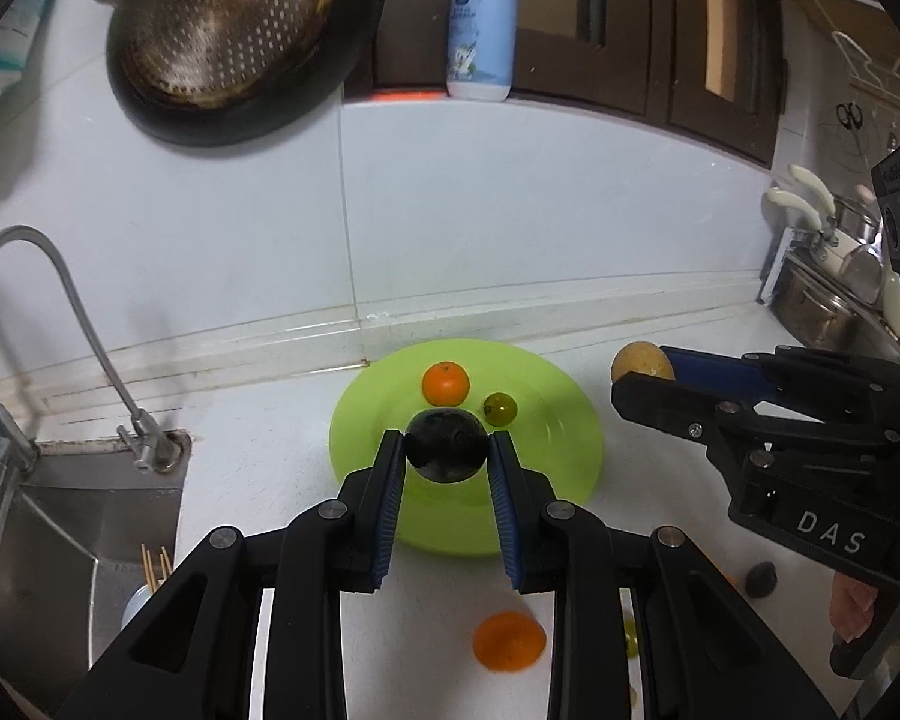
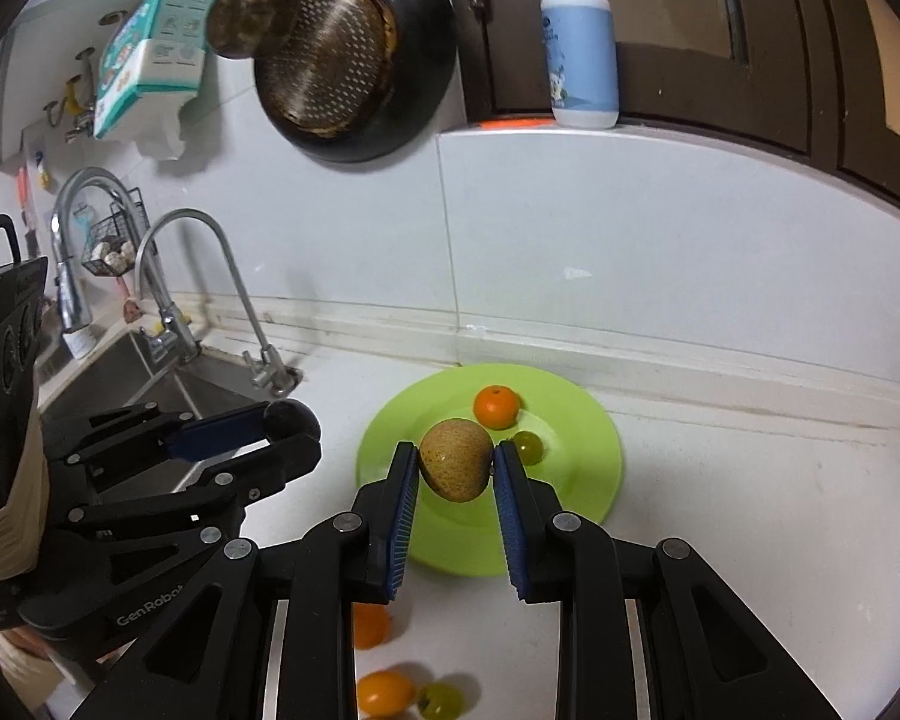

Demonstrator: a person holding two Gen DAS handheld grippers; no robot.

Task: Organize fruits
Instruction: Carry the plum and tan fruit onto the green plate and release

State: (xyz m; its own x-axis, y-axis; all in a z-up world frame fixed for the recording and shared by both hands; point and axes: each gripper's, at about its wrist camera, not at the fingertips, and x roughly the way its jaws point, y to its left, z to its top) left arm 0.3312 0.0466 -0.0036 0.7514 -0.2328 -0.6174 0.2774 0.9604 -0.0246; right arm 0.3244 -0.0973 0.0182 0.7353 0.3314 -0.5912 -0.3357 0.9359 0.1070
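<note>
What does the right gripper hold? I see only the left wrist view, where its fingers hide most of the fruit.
Observer: The right gripper is shut on a tan, rough-skinned round fruit, held in front of the green plate.
Operator: Which fruits remain on the counter near me?
Observer: In the right wrist view, two orange fruits and one green grape lie on the counter below the right gripper.
Operator: Is my dark fruit really gripped?
Observer: Yes. From the side, the left gripper is shut on the dark round fruit, near the sink.
</note>
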